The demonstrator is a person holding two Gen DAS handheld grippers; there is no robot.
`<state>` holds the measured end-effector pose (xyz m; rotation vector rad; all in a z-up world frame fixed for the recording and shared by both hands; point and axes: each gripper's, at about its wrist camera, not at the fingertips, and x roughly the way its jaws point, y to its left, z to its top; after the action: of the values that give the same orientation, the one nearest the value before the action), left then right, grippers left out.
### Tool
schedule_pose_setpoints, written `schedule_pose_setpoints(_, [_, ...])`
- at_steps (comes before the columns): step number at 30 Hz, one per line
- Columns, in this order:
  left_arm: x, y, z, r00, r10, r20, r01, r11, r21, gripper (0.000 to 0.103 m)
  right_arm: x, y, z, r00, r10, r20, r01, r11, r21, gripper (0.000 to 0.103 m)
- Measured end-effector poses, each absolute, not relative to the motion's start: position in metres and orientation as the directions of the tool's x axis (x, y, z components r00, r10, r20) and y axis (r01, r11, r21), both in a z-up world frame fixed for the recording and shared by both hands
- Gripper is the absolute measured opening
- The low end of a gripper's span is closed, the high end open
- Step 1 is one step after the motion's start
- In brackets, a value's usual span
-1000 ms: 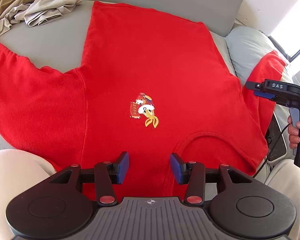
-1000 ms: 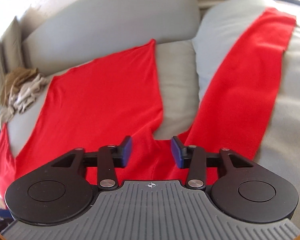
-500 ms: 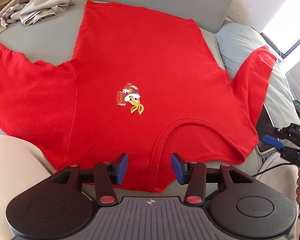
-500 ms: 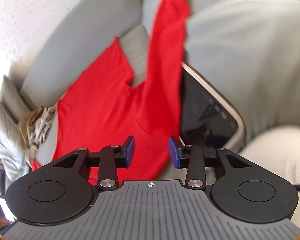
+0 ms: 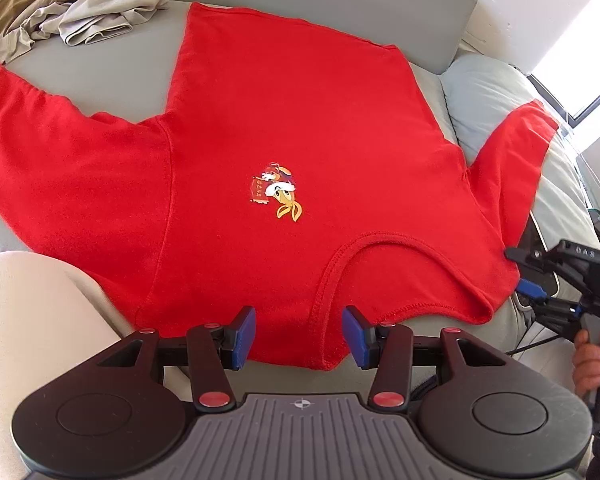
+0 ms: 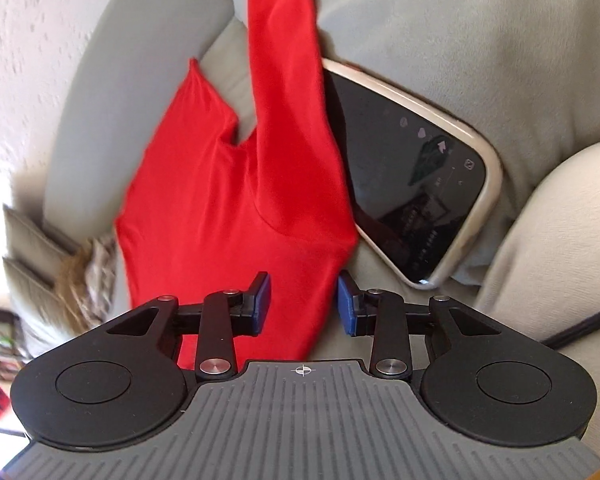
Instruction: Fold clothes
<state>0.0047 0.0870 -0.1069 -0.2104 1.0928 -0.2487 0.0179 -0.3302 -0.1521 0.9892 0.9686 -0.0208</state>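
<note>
At the far left of the left wrist view, a heap of beige clothes (image 5: 72, 12) lay crumpled on the grey sofa (image 5: 100, 76), apart from the red shirt (image 5: 284, 120). The shirt was spread flat, front up, across the seat, its left sleeve (image 5: 56, 160) reaching the frame's edge and a small cartoon print (image 5: 278, 190) at its middle. The neckline (image 5: 340, 276) faced the left hand-held gripper (image 5: 299, 338), whose 2 blue pads stood open over the collar edge without pressing it. Further right, the other sleeve (image 5: 512, 160) climbed onto a pale cushion (image 5: 484, 88). At the right shoulder corner sat the right hand-held gripper (image 6: 302, 304), held in a person's hand (image 5: 592, 360); its jaws had just been closing, shirt cloth lay between them, yet they remained open, not clamped. Just right of that sleeve lay a phone (image 6: 412, 184), screen dark.
</note>
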Motion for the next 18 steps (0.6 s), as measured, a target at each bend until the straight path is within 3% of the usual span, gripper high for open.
schedule_pose_setpoints(4, [0.002, 0.089, -0.106, 0.443, -0.305, -0.843, 0.095, 0.951, -0.294, 0.046, 0.021, -0.332, -0.164, 0.684, 0.338, -0.647, 0.424, 0.537, 0.729, 0.036])
schedule_pose_setpoints(6, [0.001, 0.092, -0.105, 0.449, -0.305, -0.84, 0.085, 0.95, -0.299, 0.046, 0.022, -0.327, -0.163, 0.696, 0.298, -0.653, 0.421, 0.568, 0.707, 0.031])
schedule_pose_setpoints(7, [0.001, 0.093, -0.105, 0.451, -0.305, -0.838, 0.079, 0.95, -0.303, 0.047, 0.022, -0.324, -0.161, 0.696, 0.277, -0.663, 0.423, 0.588, 0.689, 0.023])
schedule_pose_setpoints(8, [0.001, 0.094, -0.105, 0.453, -0.307, -0.837, 0.075, 0.949, -0.307, 0.047, 0.021, -0.322, -0.159, 0.694, 0.257, -0.672, 0.424, 0.608, 0.671, 0.005])
schedule_pose_setpoints(18, [0.003, 0.094, -0.11, 0.432, -0.3, -0.85, 0.074, 0.952, -0.299, 0.047, 0.009, -0.296, -0.121, 0.646, 0.06, -0.761, 0.39, 0.831, 0.397, 0.004])
